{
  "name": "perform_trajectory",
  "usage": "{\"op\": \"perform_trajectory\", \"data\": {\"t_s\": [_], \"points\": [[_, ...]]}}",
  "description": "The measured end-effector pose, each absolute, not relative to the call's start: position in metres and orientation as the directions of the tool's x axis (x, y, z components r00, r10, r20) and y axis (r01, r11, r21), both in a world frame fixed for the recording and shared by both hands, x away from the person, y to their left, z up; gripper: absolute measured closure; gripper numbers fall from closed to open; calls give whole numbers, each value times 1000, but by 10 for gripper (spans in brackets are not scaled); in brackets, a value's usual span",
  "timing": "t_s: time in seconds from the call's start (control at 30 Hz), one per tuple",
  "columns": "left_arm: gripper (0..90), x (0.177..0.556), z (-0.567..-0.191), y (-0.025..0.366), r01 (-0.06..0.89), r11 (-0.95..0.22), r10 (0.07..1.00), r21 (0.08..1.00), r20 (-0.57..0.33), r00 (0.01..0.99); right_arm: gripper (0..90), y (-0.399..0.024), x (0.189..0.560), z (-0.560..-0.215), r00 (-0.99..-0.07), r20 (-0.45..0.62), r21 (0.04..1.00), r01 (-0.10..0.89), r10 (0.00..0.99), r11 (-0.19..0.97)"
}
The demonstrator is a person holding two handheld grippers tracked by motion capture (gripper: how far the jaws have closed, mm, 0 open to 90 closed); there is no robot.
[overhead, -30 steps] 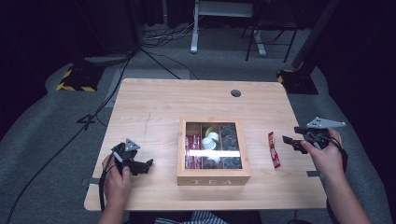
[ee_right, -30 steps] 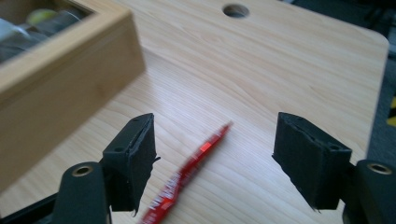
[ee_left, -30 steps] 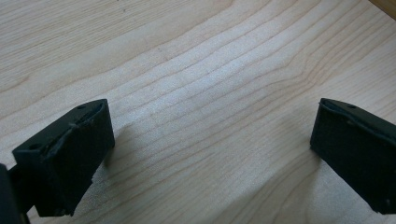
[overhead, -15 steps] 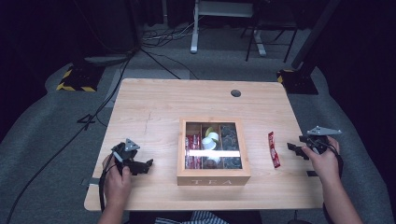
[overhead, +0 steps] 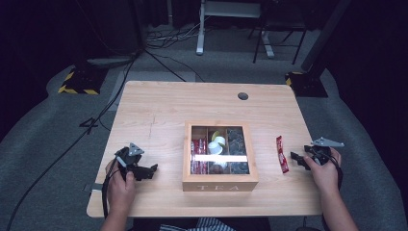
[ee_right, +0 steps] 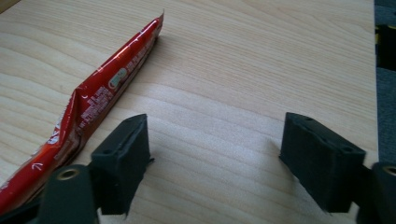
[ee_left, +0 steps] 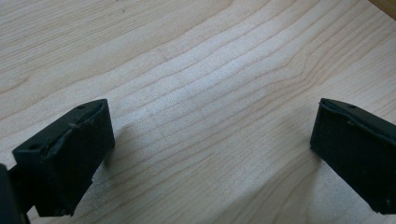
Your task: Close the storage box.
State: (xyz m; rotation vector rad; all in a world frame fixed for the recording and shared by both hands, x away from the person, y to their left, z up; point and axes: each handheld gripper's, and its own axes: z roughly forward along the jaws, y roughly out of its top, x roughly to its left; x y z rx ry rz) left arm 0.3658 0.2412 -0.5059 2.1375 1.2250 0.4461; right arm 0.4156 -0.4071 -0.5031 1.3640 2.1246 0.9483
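The red sachet (overhead: 282, 154) is seen lying flat on the wooden table (overhead: 159, 110), just right of the tea box (overhead: 220, 181). The right gripper (overhead: 300, 160) is held just right of the sachet, its jaws apart, having just been opening, with bare wood between them. The left gripper (overhead: 146, 171) is held left of the box, its jaws wide apart over bare wood.
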Motion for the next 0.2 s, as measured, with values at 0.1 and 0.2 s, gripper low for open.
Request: {"op": "perform_trajectory", "data": {"t_s": [0.1,0.2], "points": [[0,366,-506,241,647,-372,860,666,-17,511,156,-406,415,-504,-409,-15,738,611,912,286],[0,366,-506,241,647,-371,859,666,-17,511,154,-407,416,-504,-409,-10,738,613,913,283]]}}
